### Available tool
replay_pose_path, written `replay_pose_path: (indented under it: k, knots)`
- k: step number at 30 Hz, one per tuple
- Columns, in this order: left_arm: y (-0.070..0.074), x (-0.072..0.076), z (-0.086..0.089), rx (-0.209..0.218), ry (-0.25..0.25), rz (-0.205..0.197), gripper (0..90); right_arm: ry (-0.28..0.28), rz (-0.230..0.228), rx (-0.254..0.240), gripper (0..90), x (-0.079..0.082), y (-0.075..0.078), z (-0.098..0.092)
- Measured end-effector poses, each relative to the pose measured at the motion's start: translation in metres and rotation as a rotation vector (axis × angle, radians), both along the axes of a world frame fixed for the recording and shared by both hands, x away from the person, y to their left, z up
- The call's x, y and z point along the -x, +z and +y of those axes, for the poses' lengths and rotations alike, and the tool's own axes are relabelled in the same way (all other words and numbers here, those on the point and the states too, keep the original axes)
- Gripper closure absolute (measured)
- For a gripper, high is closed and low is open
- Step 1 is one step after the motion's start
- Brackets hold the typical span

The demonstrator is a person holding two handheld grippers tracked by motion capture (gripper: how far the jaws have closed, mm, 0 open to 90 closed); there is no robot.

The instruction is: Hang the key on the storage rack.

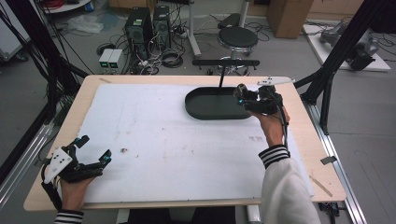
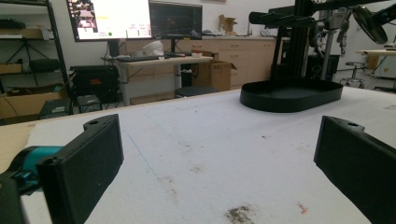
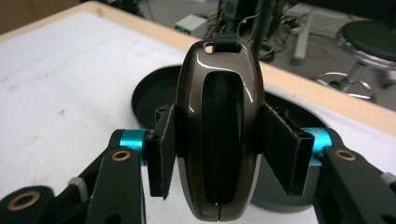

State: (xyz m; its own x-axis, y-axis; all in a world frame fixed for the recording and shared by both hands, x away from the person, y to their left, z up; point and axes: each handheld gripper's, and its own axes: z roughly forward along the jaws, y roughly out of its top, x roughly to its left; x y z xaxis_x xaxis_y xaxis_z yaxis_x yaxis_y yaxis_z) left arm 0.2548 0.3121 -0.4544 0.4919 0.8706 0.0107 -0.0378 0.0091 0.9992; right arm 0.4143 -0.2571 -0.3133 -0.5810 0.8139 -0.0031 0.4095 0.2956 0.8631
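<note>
At the left side of the table the left gripper rests low near the front edge, its jaws standing wide apart with nothing between them; in the left gripper view only the white mat lies between the two black pads. The mat has some small brown stains (they look old and do not matter for the work). Further to the right, near the far edge, sits the black oval tray with a black stand rising behind it. The right gripper hovers at the right end of this tray, and it is closed on a glossy brown case, something like a key fob with a short strap at the top. The pads press on its two long sides, and the case stands upright between them, above the tray rim. I judge the step is to put the case into the tray. To do this well, the person should bring it fully over the tray floor, lower it until it almost touches, and only then open the jaws slowly, because the smooth shell may slip or roll if it is dropped from above.
</note>
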Motion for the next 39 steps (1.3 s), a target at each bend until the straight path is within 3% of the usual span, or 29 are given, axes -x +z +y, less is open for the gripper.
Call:
replay_pose_path:
  k: [5, 23, 39]
  knots:
    - [0.000, 0.000, 0.000, 0.002, 0.000, 0.000, 1.8, -0.047, -0.013, -0.041, 48.2, -0.013, 0.010, -0.002]
    - [0.000, 0.000, 0.000, 0.006, 0.000, 0.001, 1.8, -0.115, -0.047, -0.037, 48.2, -0.047, 0.029, 0.004]
    - [0.000, 0.000, 0.000, 0.006, 0.000, 0.001, 1.8, -0.163, -0.066, -0.042, 48.2, -0.063, 0.023, 0.010]
